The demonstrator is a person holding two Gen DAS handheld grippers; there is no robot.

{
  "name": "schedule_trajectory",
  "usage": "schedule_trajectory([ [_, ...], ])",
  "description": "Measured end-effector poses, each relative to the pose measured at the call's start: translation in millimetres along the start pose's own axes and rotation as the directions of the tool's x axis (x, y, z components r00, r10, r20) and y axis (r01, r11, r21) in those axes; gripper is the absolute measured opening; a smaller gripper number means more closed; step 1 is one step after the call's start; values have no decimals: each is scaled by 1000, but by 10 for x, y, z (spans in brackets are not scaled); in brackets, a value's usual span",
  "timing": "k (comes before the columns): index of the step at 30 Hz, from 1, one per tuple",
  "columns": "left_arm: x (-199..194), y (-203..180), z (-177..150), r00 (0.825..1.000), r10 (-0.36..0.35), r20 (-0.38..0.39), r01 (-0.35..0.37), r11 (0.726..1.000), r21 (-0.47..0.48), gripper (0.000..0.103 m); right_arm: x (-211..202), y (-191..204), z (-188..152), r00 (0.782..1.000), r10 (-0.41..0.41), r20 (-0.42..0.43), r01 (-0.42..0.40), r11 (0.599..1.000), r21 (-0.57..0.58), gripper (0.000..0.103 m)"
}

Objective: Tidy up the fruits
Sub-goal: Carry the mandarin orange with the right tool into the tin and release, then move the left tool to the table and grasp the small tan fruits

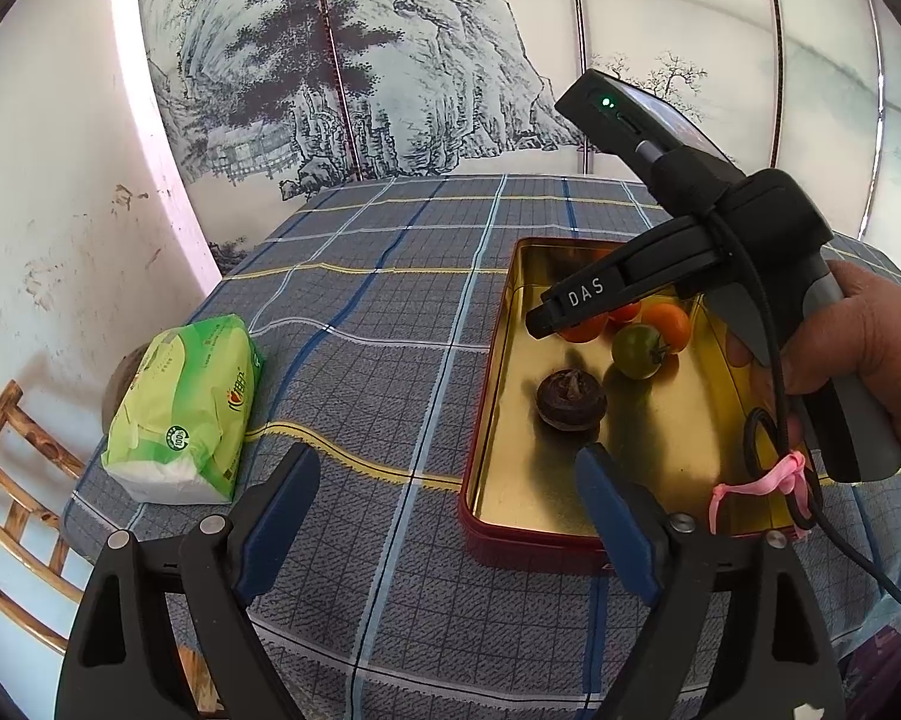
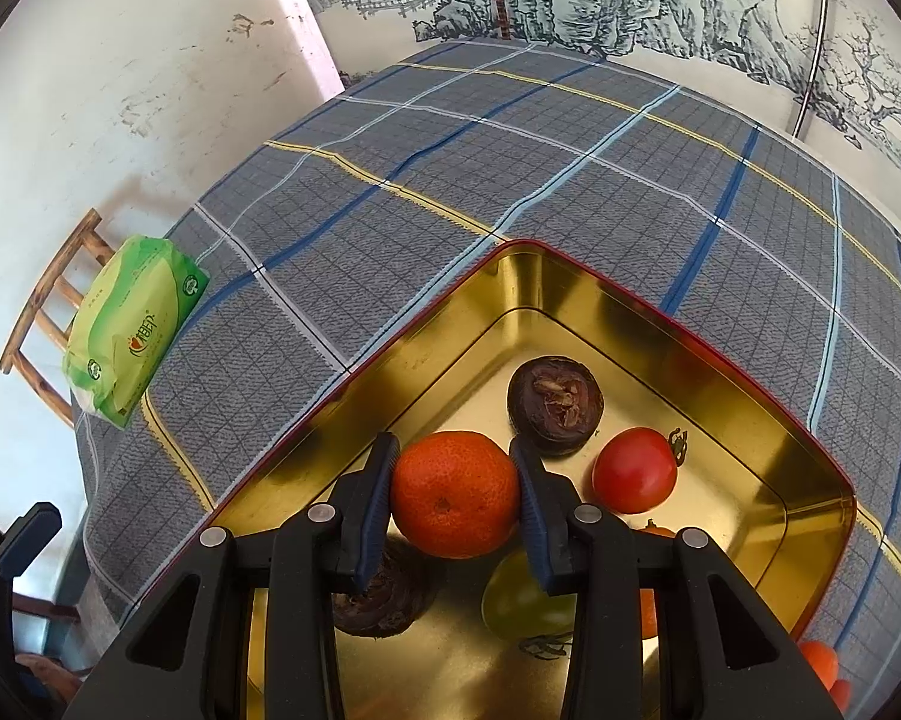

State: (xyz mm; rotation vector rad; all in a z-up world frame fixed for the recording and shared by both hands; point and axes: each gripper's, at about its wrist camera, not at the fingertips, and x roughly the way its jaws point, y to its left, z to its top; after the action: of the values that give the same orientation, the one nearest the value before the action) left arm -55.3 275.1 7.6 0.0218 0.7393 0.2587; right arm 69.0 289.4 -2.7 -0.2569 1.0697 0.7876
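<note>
A red tin with a gold inside (image 1: pixel 498 384) (image 2: pixel 750 384) lies on the plaid tablecloth. In it are a dark brown water chestnut (image 1: pixel 570 399) (image 2: pixel 555 405), a green tomato (image 1: pixel 637 351) (image 2: pixel 519 600), a red tomato (image 2: pixel 633 469) and orange fruit (image 1: pixel 666 327). My right gripper (image 2: pixel 455 495) is shut on an orange mandarin (image 2: pixel 455 495) and holds it over the tin; in the left wrist view it hangs above the tin (image 1: pixel 564 315). A second water chestnut (image 2: pixel 384 594) lies under it. My left gripper (image 1: pixel 450 492) is open and empty, near the tin's near left edge.
A green pack of tissues (image 1: pixel 180 408) (image 2: pixel 132 324) lies at the table's left edge. A wooden chair (image 1: pixel 12 480) (image 2: pixel 48 306) stands beside the table by the white wall. More orange fruit (image 2: pixel 819 660) lies outside the tin at the right. A painted screen (image 1: pixel 390 60) stands behind.
</note>
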Motion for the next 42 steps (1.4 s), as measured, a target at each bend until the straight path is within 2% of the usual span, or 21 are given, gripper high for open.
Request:
schedule_trajectory([
  [13,-5,-2,-13,1000,3,-13,-3,1000,-9,85,-48,-34,-8,999,34,25,-35,999,25,41],
  [25,-87,-17,0,1000,20,-8,-20,1000,-2,86,-316,-31,-153,987,99,125,-103,994,30,44],
  [35,-223,-181,37,999,37,11,-38,998,42,87,-909,-128,-528,957,104,269,-116,993,31,46],
  [42,-324,-385,84,999,36,27,-38,995,91,88,-1385,-352,-1047,932,33,360,-52,998,41,53],
])
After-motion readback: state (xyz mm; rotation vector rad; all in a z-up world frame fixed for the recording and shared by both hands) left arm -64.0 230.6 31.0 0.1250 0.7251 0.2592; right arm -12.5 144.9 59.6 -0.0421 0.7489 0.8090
